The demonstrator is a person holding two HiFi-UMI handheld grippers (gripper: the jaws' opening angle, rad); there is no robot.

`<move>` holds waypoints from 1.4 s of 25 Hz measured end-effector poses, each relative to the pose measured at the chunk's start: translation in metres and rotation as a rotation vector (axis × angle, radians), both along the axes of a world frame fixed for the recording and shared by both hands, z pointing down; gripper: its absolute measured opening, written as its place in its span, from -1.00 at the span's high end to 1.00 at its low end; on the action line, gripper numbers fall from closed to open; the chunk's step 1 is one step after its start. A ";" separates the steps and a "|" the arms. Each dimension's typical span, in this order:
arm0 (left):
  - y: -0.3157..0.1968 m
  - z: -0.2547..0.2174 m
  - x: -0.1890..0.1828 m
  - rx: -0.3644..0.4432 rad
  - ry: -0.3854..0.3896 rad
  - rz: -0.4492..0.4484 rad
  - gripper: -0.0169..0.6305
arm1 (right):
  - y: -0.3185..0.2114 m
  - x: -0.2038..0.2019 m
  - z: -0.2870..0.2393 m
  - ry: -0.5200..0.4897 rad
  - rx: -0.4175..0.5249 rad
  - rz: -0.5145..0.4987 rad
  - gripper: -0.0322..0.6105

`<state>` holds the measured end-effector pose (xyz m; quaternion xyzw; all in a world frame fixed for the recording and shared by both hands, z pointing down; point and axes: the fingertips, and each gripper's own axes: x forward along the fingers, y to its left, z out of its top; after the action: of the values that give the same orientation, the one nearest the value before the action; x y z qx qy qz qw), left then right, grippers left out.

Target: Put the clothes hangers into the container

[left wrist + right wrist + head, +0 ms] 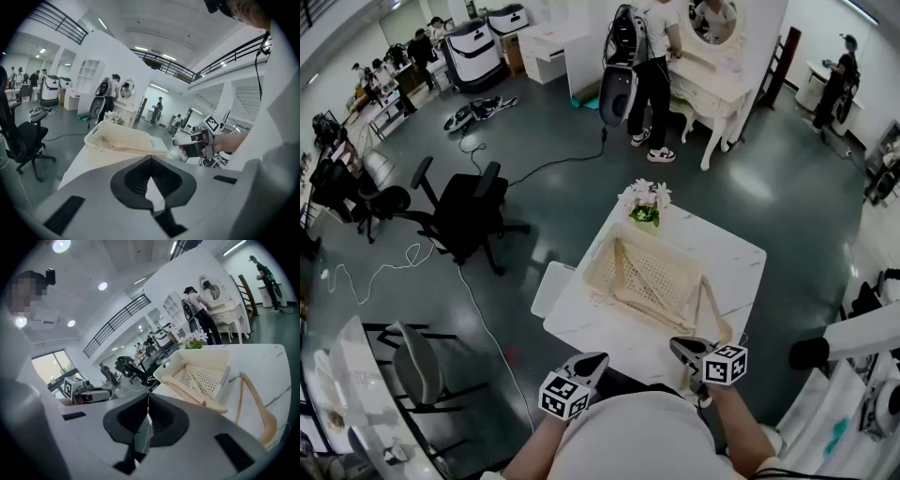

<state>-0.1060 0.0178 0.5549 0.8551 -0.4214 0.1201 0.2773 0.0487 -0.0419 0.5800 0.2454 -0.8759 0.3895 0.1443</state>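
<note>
Hangers, seemingly two, lie in the container; left hand-held gripper and right hand-held gripper clenched, empty.

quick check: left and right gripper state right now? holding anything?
Left gripper: fingers closed, nothing held.
Right gripper: fingers closed, nothing held.

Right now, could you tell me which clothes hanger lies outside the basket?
The hanger lying on the table right of the basket, nearest the right gripper; the others lie inside the basket.
</note>
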 end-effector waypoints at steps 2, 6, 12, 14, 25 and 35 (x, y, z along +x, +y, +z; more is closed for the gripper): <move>0.001 -0.006 0.003 0.021 0.014 0.009 0.93 | 0.004 0.002 0.002 0.006 -0.005 0.015 0.84; 0.005 -0.009 0.005 0.022 0.052 0.007 0.92 | 0.012 0.005 0.002 0.005 -0.010 0.037 0.84; 0.016 0.009 0.005 -0.020 0.038 0.040 0.92 | 0.025 0.008 0.013 0.015 -0.023 0.064 0.84; 0.019 0.016 0.002 -0.033 0.032 0.048 0.92 | 0.029 0.008 0.021 0.021 -0.032 0.075 0.84; 0.050 0.041 0.036 -0.108 0.032 0.249 0.92 | 0.087 0.069 0.051 0.100 -0.110 0.326 0.84; 0.053 0.037 0.077 -0.118 0.009 0.280 0.92 | 0.091 0.158 0.097 0.198 -0.168 0.558 0.84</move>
<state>-0.0294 0.0710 0.5916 0.8882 -0.2887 0.1784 0.3096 0.2065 0.0487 0.6775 0.5004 -0.7210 0.4594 0.1364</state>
